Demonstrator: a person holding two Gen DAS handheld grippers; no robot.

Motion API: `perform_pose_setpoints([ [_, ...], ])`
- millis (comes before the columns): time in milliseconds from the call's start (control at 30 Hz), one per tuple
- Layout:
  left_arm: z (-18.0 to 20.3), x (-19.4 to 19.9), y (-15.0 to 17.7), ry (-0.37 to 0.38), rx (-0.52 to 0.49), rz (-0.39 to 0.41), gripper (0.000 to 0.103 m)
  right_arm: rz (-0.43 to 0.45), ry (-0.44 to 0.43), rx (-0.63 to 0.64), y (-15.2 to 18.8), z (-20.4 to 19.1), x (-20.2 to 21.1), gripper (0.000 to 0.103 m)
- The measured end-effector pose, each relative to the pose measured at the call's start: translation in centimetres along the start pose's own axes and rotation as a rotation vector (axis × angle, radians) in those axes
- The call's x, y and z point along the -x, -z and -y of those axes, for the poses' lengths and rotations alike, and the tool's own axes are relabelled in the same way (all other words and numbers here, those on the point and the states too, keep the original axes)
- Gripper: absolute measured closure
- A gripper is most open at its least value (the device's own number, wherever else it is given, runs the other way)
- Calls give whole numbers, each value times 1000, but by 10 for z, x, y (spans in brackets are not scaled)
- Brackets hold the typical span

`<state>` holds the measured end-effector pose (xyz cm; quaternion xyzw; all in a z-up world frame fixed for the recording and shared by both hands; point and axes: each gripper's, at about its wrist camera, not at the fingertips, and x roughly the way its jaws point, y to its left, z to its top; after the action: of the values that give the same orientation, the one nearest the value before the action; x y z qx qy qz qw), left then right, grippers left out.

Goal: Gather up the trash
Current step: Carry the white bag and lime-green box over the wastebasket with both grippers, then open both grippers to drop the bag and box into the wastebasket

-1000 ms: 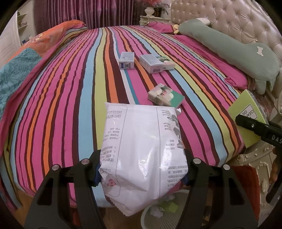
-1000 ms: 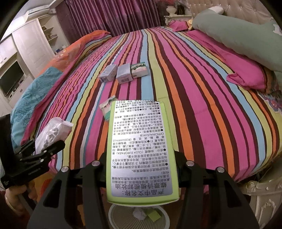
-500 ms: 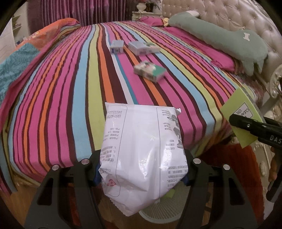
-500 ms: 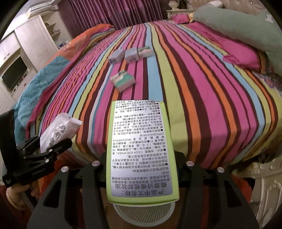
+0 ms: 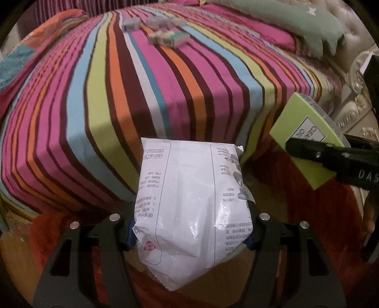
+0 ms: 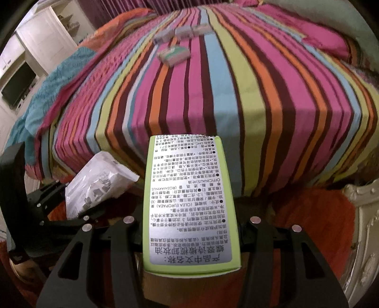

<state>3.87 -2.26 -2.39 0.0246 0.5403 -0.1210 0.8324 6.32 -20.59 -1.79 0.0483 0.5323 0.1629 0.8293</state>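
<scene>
My left gripper (image 5: 189, 234) is shut on a white crinkly plastic packet (image 5: 191, 203) with printed text, pinched at its lower sides. It hangs past the foot edge of the striped bed (image 5: 165, 94), over the floor. My right gripper (image 6: 189, 237) is shut on a lime-green box (image 6: 189, 208) with a silver printed label, also off the bed's foot. In the right wrist view, the left gripper (image 6: 78, 208) and its packet (image 6: 97, 184) show at the left. The left wrist view catches the green box (image 5: 305, 132) at the right. Both grippers point steeply down.
Three small boxes lie far up the bed: a green-and-white one (image 5: 165, 39) and two paler ones (image 5: 131, 23) behind it. A green pillow (image 5: 296, 21) lies at the head. A red rug (image 5: 296, 213) and an ornate cream frame (image 5: 355, 111) are right. A wardrobe and television (image 6: 19, 85) stand left.
Both grippers drew back off the bed and sank, still holding their items. The bed's foot edge now sits high in view. The white basket seen below earlier is out of sight.
</scene>
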Motion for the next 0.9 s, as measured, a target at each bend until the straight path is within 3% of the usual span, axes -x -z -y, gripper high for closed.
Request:
perform_pose_setpoints([
  [567,20,-76,28,15,-35,-310,40,-339,-31,-95,31,12,-82,55],
  [800,20,-99,33,34,-11,-397,37,-418,-50,-115,32,12,-103,53],
  [867,17,-103,33,31,1,-414,35,-434,-44,-115,35,12,-105,42],
  [900,16,-105,34,20,4,-423,32,-437,-42,-116,37,13,-106,26],
])
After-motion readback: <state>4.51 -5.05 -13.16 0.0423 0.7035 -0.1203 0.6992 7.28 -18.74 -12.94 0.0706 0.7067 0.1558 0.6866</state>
